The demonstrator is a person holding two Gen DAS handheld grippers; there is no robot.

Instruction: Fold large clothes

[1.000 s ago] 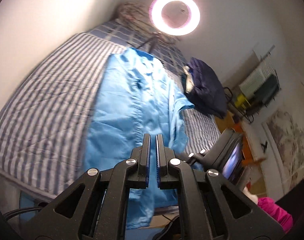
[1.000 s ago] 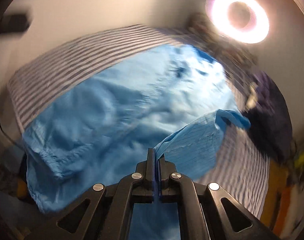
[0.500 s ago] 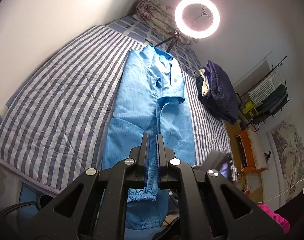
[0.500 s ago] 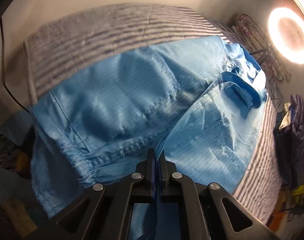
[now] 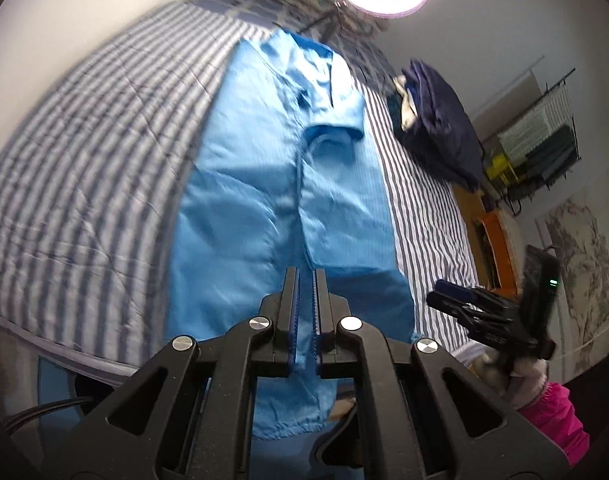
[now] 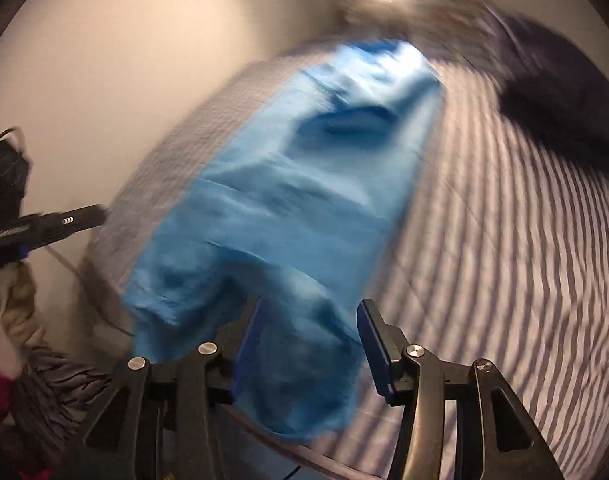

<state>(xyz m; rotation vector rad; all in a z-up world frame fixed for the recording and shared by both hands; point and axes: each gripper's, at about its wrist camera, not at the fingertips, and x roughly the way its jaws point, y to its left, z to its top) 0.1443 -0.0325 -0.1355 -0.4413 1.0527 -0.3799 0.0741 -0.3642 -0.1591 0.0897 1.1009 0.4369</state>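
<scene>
Left fingers [image 5: 305, 276] stand nearly closed, empty; right fingers [image 6: 310, 312] spread wide, released, above the blue garment [image 5: 240, 216] ahead on the striped bed [image 5: 84, 168].

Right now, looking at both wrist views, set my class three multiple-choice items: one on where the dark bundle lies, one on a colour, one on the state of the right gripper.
1. Where does the dark navy bundle lie relative to the blue garment in the left wrist view?
A. On top of it
B. To its right, on the striped bedcover
C. On the floor

2. What colour is the garment being folded?
A. Red
B. White
C. Light blue

3. How does the right gripper stand?
A. Open, holding nothing
B. Shut on the garment
C. Out of view

Answers: B, the bundle sits apart on the stripes; C, the cloth is plainly blue; A, its fingers are spread with no cloth pinched.
</scene>
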